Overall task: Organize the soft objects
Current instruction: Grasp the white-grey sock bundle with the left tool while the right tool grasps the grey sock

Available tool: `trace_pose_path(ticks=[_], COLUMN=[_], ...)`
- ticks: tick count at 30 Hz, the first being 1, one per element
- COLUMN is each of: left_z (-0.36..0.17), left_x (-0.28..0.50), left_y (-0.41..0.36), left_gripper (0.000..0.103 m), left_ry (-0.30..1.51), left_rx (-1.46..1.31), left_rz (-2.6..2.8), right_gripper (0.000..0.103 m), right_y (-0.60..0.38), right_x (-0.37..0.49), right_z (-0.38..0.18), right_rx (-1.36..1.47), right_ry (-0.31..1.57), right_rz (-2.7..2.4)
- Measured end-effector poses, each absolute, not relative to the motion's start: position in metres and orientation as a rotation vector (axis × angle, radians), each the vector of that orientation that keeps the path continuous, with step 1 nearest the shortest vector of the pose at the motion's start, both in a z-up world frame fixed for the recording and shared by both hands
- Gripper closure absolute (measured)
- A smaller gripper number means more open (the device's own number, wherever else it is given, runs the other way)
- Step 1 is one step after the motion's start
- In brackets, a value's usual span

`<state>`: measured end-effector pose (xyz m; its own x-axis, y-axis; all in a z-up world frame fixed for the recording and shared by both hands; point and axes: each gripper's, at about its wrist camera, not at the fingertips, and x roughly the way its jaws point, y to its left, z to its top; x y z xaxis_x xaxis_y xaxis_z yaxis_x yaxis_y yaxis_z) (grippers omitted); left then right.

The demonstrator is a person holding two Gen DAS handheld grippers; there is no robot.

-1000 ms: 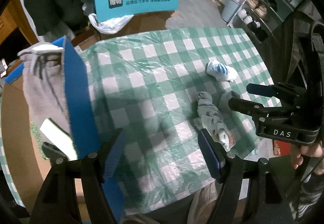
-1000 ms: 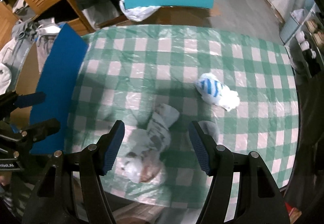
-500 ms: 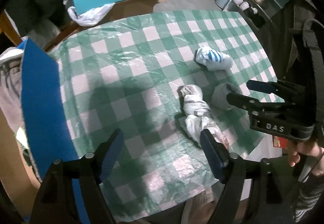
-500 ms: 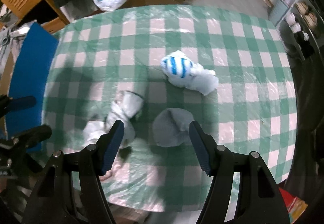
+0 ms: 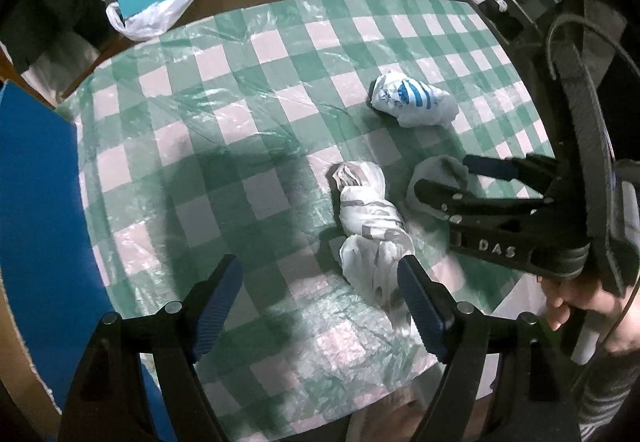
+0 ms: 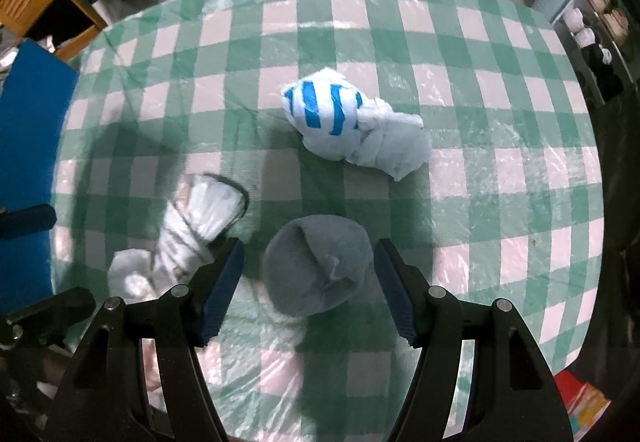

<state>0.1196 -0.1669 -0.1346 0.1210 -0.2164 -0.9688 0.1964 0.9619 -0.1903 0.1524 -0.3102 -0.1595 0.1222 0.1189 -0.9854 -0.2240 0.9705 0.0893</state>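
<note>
Grey sock ball sits between my right tongs.
My right gripper [image 6: 308, 282] hangs spread around the grey sock ball [image 6: 316, 266], pads clear; my left gripper [image 5: 320, 298], spread and empty, has the long grey-striped sock roll [image 5: 370, 226] by its right pad.

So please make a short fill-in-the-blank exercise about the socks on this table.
1. The plain grey sock bundle lies between the fingers of the ____ gripper.
2. The white bundle farther back has ____ stripes.
3. The tablecloth is checked in white and ____.

Missing words: right; blue; green
</note>
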Motion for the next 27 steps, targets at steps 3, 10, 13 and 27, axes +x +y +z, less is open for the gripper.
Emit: trace_pose_path(ticks=[3,10,13,27], left_z=[-0.14,-0.146,-0.147,-0.173], left_x=[0.124,0.128,0.129,0.129], left_y=[-0.169,-0.18,-0.187,-0.219], left_gripper=[0.022,0.022,0.022,0.022], left_ry=[1.432,1.446,1.448,1.494], left_rx=[-0.043,-0.055,-0.052,0.0], left_rz=[-0.297,-0.306,-0.319,-0.331], right_gripper=[0.037,0.061,0.07,0.074], right_y=[-0.31,-0.315,-0.321,-0.361], right_x=[0.154,0.153,0.152,0.14], right_z=[-0.17,-0.179,-0.175,-0.146], right_rx=[-0.094,-0.103,-0.088,-0.018], right_ry=[1.449,1.465,1.455,1.421], right_rz=[0.244,0.257,0.266,0.253])
